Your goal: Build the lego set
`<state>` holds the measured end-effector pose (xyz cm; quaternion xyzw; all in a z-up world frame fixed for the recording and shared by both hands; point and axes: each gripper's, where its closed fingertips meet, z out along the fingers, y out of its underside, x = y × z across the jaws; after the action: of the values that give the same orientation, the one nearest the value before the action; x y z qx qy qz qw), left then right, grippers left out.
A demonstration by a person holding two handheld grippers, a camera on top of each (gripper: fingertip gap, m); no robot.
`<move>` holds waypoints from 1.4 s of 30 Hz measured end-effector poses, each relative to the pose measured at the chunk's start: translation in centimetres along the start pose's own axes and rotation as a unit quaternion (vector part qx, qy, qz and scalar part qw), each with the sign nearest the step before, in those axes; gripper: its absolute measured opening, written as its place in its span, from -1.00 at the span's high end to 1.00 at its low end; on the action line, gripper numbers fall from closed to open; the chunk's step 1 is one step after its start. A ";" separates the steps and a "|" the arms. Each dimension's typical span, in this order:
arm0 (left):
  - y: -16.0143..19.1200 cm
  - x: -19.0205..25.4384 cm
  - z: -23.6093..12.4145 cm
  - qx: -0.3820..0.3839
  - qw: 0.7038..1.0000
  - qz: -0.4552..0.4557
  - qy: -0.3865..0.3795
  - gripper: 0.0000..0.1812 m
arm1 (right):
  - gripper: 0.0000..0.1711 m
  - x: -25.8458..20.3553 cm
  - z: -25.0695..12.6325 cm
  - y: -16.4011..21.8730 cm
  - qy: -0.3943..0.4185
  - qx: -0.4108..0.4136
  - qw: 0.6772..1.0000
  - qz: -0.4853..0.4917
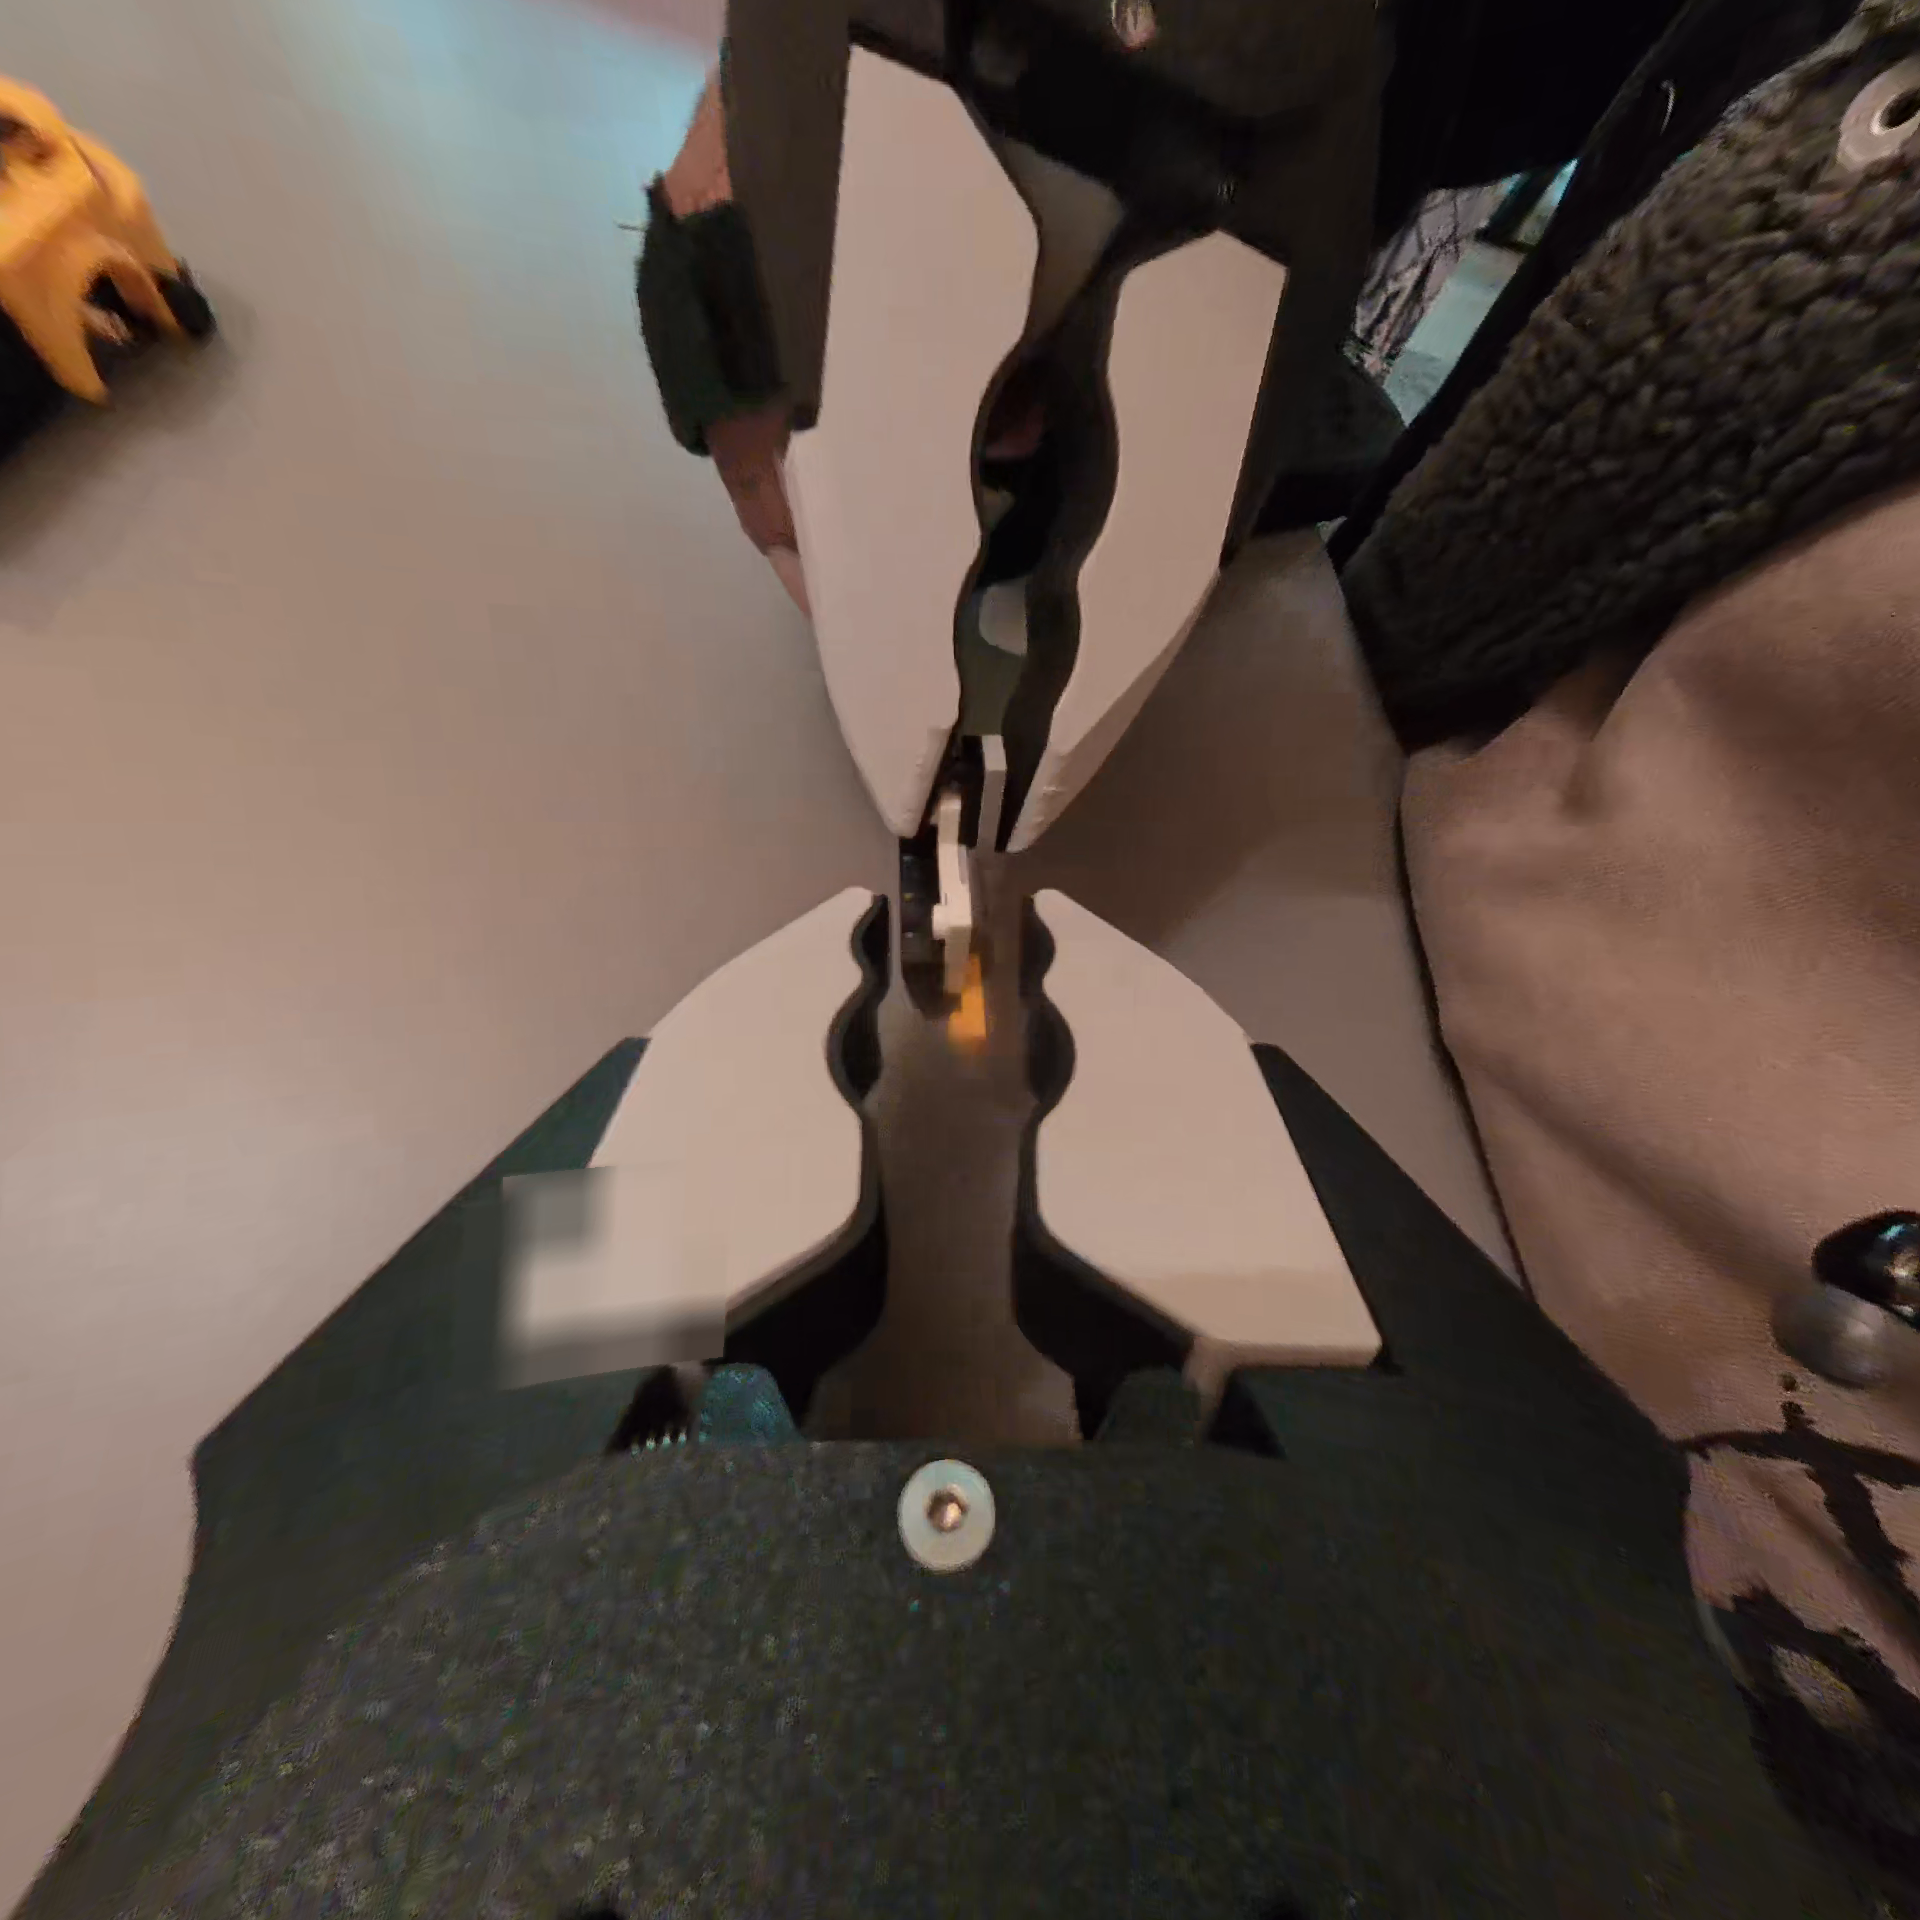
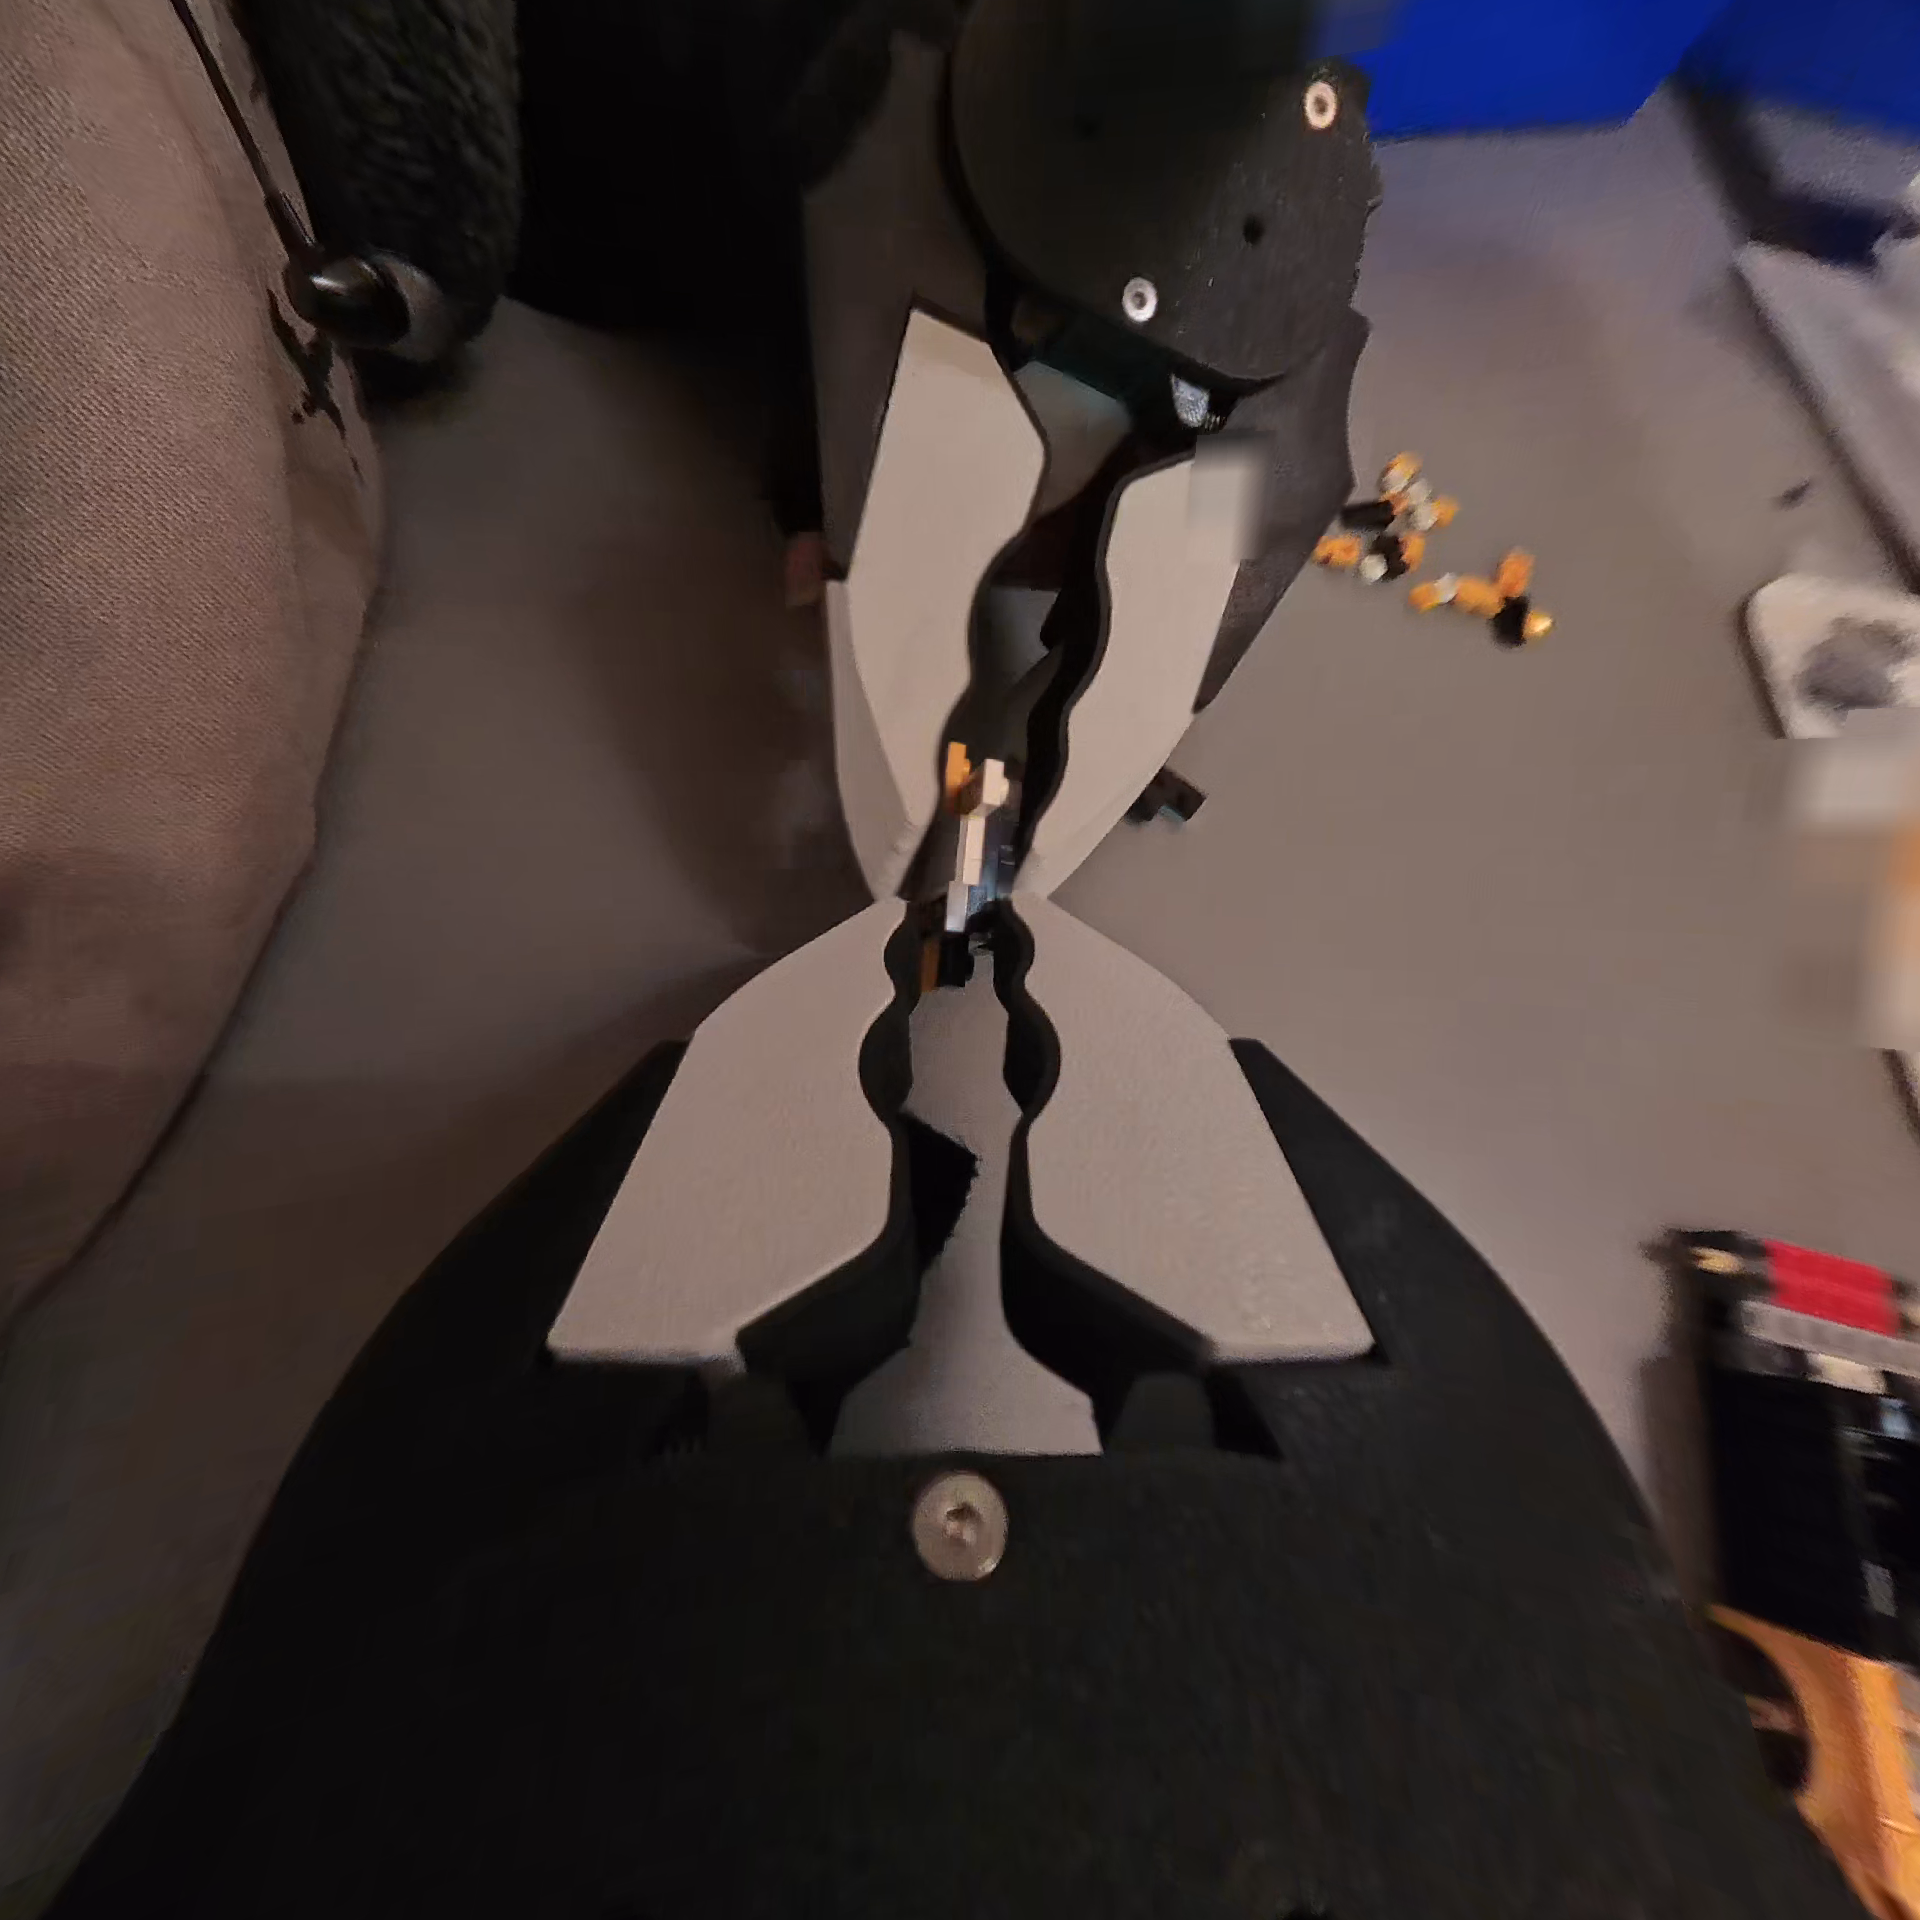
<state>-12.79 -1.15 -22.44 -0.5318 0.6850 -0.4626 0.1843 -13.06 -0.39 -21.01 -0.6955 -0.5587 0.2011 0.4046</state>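
we have both grippers tip to tip at the centre of each frame, sharing one small lego assembly (image 1: 951, 914) of white, black and orange pieces. in the left wrist view, the left gripper (image 1: 958, 914) rises from the bottom, its fingers drawn close beside the assembly, though we cannot tell whether they press on it. the right gripper (image 1: 958, 836) comes down from the top, tilted slightly, fingers closed on the assembly's upper end. in the right wrist view the assembly (image 2: 971, 847) sits between the meeting tips in the same way.

the main risk, we judge, is a sideways twist: the two grippers meet nearly head-on, so any misalignment while pressing could pop a piece off or let the assembly slip and drop to the grey counter (image 2: 1455, 935). the hold is only at the very tips, so little surface resists turning.

loose orange and black pieces (image 2: 1429, 551) lie at the right of the right wrist view, well apart.
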 end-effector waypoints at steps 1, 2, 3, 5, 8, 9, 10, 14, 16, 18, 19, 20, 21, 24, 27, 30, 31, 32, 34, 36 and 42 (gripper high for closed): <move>-0.3 -0.2 -0.1 0.003 1.000 0.018 -0.016 0.83 | 0.85 0.2 -0.1 -0.2 0.019 0.001 1.000 -0.018; -0.4 -0.3 -0.2 0.001 0.999 0.037 -0.032 0.83 | 0.85 0.3 -0.2 -0.3 0.032 0.001 0.999 -0.031; -0.5 -0.4 -0.3 -0.002 0.997 0.055 -0.046 0.84 | 0.85 0.3 -0.3 -0.3 0.038 0.001 0.999 -0.037; -0.6 -0.6 -0.3 -0.013 0.994 0.084 -0.071 0.84 | 0.85 0.3 -0.4 -0.3 0.039 -0.002 0.999 -0.026; -0.4 -0.8 -0.3 -0.026 0.989 0.113 -0.093 0.84 | 0.78 0.4 -0.4 -0.2 0.034 -0.015 0.999 -0.008; -0.4 -0.8 -0.3 -0.028 0.988 0.118 -0.096 0.85 | 0.77 0.3 -0.4 -0.3 0.032 -0.017 0.999 -0.008; -0.4 -0.8 -0.3 -0.029 0.987 0.123 -0.098 0.85 | 0.79 0.2 -0.3 -0.3 0.029 -0.021 0.999 -0.010; -0.6 -0.7 -0.5 -0.024 0.986 0.131 -0.100 0.84 | 0.86 0.2 -0.5 -0.8 0.037 -0.018 0.999 -0.018; -0.7 -0.7 -0.7 -0.024 0.985 0.138 -0.101 0.84 | 0.86 0.2 -0.5 -0.9 0.045 -0.017 0.999 -0.024; -0.6 -0.6 -0.6 -0.027 0.984 0.145 -0.102 0.84 | 0.86 0.0 -0.4 -0.8 0.045 -0.021 0.998 -0.030; -0.6 -0.5 -0.5 -0.028 0.984 0.146 -0.102 0.84 | 0.86 -0.1 -0.4 -0.8 0.045 -0.021 0.998 -0.028; -0.6 -0.5 -0.5 -0.027 0.984 0.147 -0.102 0.84 | 0.86 -0.1 -0.4 -0.8 0.047 -0.019 0.998 -0.026; -0.6 -0.5 -0.6 -0.026 0.983 0.148 -0.101 0.84 | 0.87 -0.1 -0.5 -0.8 0.049 -0.017 0.998 -0.025; -0.6 -0.6 -0.6 -0.024 0.984 0.148 -0.101 0.84 | 0.86 0.0 -0.4 -0.8 0.055 -0.018 0.998 -0.026; -0.8 -0.8 -0.6 -0.016 0.983 0.149 -0.105 0.84 | 0.86 0.2 -0.5 -0.9 0.070 -0.013 0.997 -0.025; -0.9 -1.3 -0.8 -0.010 0.980 0.158 -0.118 0.84 | 0.74 0.4 -0.9 -1.3 0.073 0.002 0.997 -0.010; -0.8 -1.4 -0.9 -0.011 0.979 0.161 -0.121 0.84 | 0.70 0.6 -1.1 -1.4 0.073 0.007 0.997 -0.004; -0.9 -1.5 -0.9 -0.008 0.979 0.161 -0.122 0.84 | 0.67 0.8 -1.3 -1.2 0.078 0.007 0.997 -0.001; -1.1 -1.4 -1.0 -0.005 0.979 0.164 -0.122 0.85 | 0.65 1.1 -1.4 -0.6 0.086 0.000 0.996 0.001; -1.1 -1.2 -0.9 -0.006 0.979 0.166 -0.121 0.85 | 0.63 0.8 -1.1 -0.3 0.081 0.000 0.997 0.008; -1.0 -0.2 -0.3 0.010 0.995 0.078 -0.053 0.84 | 0.80 0.0 0.0 -0.2 -0.008 0.024 0.993 0.113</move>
<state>-12.43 -0.86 -21.50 -0.4983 0.7093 -0.4247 0.2610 -13.16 -0.42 -20.84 -0.7428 -0.4749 0.2644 0.3909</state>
